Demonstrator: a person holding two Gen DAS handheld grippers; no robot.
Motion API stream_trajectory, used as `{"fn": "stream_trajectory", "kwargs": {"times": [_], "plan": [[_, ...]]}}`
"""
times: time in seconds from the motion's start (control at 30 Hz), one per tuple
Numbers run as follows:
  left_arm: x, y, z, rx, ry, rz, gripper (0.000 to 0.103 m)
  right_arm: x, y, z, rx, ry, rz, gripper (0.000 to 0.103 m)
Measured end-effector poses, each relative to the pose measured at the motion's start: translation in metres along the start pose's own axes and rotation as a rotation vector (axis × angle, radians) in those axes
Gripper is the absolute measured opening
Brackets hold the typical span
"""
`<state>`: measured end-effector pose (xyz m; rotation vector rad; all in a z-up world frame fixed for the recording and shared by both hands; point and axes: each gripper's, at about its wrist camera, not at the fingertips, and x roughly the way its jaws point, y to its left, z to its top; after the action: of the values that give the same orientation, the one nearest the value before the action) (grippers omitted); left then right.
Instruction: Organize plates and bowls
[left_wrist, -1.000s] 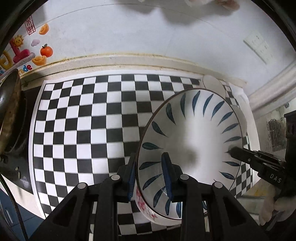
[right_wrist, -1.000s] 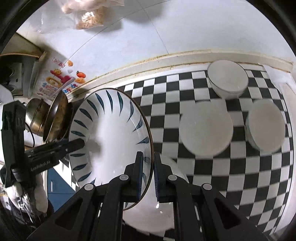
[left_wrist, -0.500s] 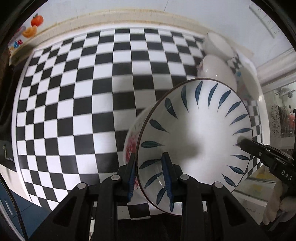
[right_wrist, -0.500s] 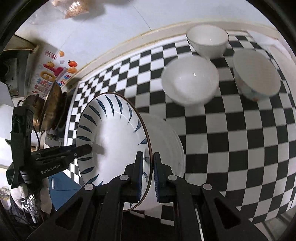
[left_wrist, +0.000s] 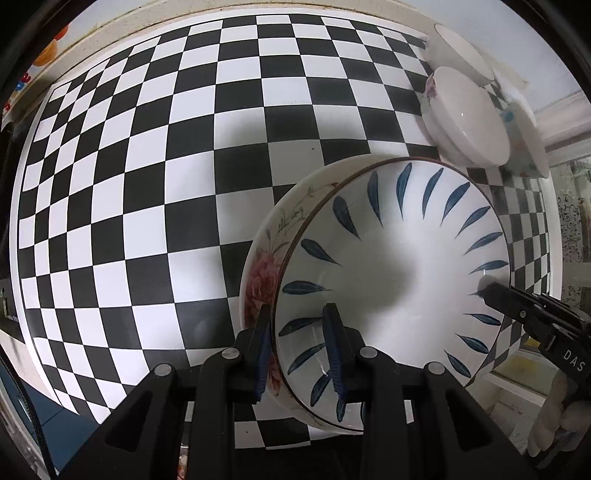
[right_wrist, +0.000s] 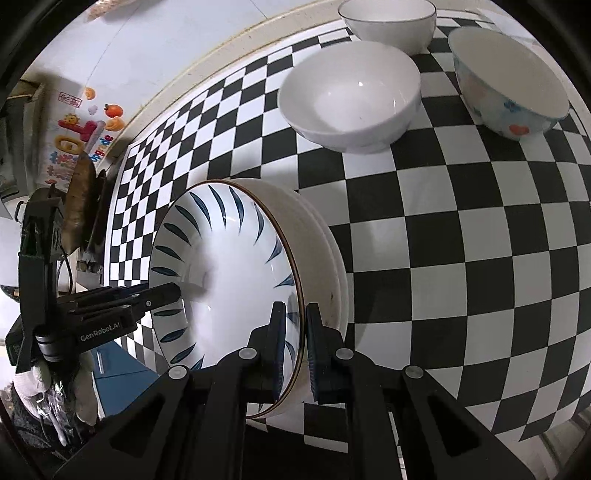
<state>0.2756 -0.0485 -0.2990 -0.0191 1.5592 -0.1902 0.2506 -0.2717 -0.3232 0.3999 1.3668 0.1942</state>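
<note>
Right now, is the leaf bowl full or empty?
Empty. The leaf bowl's white inside is bare in both views, only blue leaves painted round its rim; nothing lies in it.

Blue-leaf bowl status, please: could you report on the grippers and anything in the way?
Left gripper and right gripper both shut on blue-leaf bowl rim. Bowl nested in floral bowl. Three bowls beyond, apart.

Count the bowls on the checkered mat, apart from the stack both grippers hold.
3, grouped at the mat's far corner: a plain white bowl nearest the held stack, a smaller white bowl behind it by the wall, and a patterned bowl beside them. None seems hidden.
</note>
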Motion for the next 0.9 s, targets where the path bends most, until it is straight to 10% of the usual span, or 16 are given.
{"fn": "stream_trajectory", "kwargs": {"times": [0.9], "plan": [[0.011, -0.002, 0.001, -0.070, 0.030, 0.023, 0.025, 0.022, -0.002, 0.015, 0.037, 0.100, -0.019, 0.015]]}}
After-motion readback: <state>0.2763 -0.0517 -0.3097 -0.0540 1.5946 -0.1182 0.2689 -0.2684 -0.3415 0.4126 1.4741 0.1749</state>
